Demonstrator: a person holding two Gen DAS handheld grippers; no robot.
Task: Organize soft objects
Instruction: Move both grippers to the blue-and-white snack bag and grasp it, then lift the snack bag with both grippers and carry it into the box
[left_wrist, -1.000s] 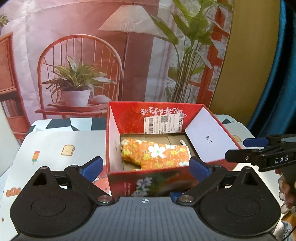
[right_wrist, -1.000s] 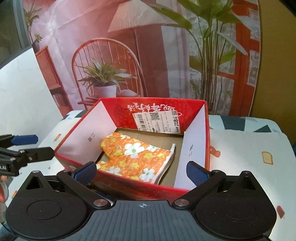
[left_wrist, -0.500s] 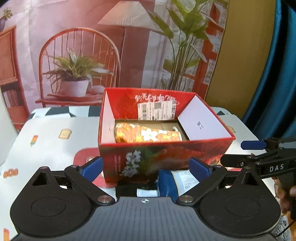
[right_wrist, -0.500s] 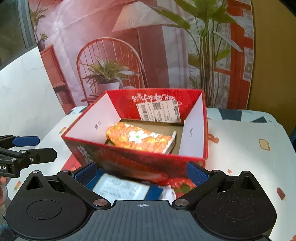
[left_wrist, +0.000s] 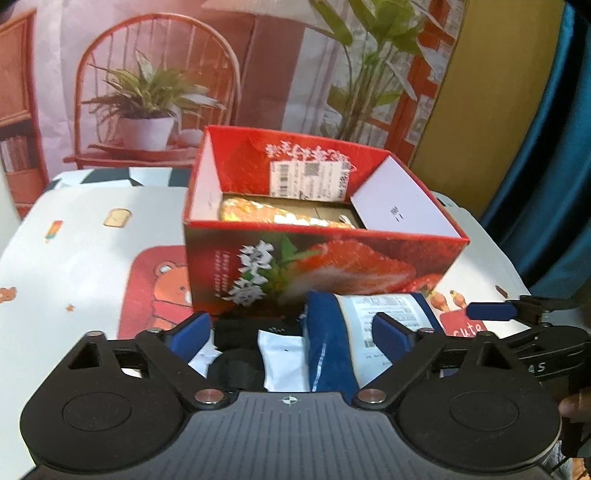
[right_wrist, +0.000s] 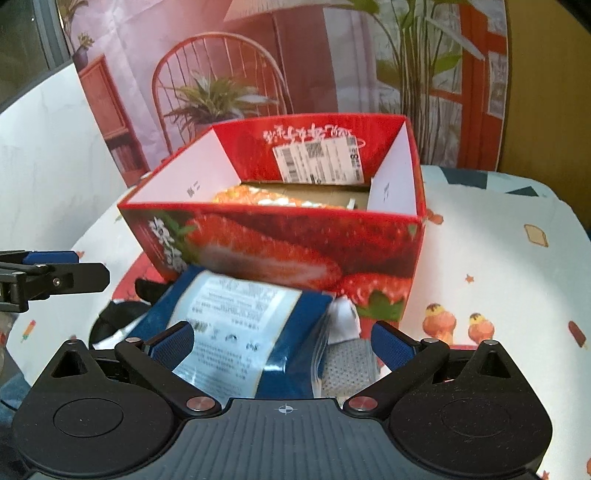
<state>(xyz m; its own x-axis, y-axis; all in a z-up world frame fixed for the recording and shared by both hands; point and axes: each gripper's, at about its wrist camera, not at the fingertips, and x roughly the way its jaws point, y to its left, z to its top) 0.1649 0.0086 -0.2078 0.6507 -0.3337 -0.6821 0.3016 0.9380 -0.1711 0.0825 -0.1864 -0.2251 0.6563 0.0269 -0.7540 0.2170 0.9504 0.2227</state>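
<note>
Fingers of the left gripper stand spread and have just been closing a little, with a black sock and the left edge of a blue packet between them, nothing pinched yet. Right gripper fingers are also spread, astride the same blue packet, pads clear of it. Step in hand, as I judge it: reaching for the next soft item lying on the desk just in front of the red box. Next move calls for settling on one item, pinching it and lifting over the box's near wall. An orange flowered mitt already lies flat inside. The packet looks glossy, slack and white-labelled; a white-and-grey sock touches its right side.
</note>
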